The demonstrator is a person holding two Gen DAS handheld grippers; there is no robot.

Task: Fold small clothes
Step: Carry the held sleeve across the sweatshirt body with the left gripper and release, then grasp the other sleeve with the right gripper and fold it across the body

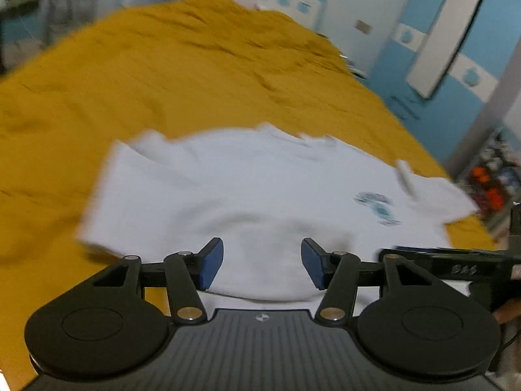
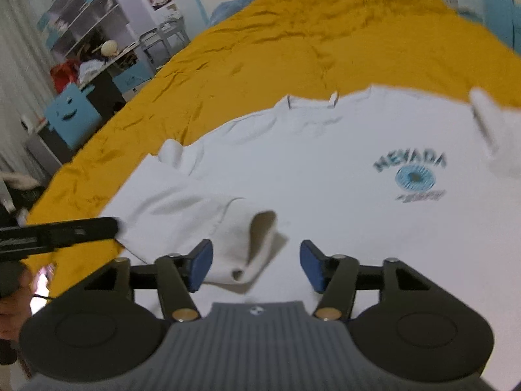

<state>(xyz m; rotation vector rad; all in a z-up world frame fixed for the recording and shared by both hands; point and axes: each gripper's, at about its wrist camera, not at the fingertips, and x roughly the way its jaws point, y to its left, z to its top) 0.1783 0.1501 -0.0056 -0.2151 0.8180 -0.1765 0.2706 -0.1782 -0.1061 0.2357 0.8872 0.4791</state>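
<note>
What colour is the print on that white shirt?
Dark teal lettering over a light blue round emblem on the white shirt, clearest in the right wrist view.

Open mustard bedspread [image 2: 260,49] all around white T-shirt [image 2: 325,179]; clutter only beyond bed edges.

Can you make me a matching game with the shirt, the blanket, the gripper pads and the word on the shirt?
Things:
1. T-shirt
2. Bedspread
3. Left gripper pads
4. NEVADA print

Descriptions:
A. mustard yellow
B. blue, apart
C. white, spread on the bed
D. on the shirt's chest

Pairs: 1-C, 2-A, 3-B, 4-D
</note>
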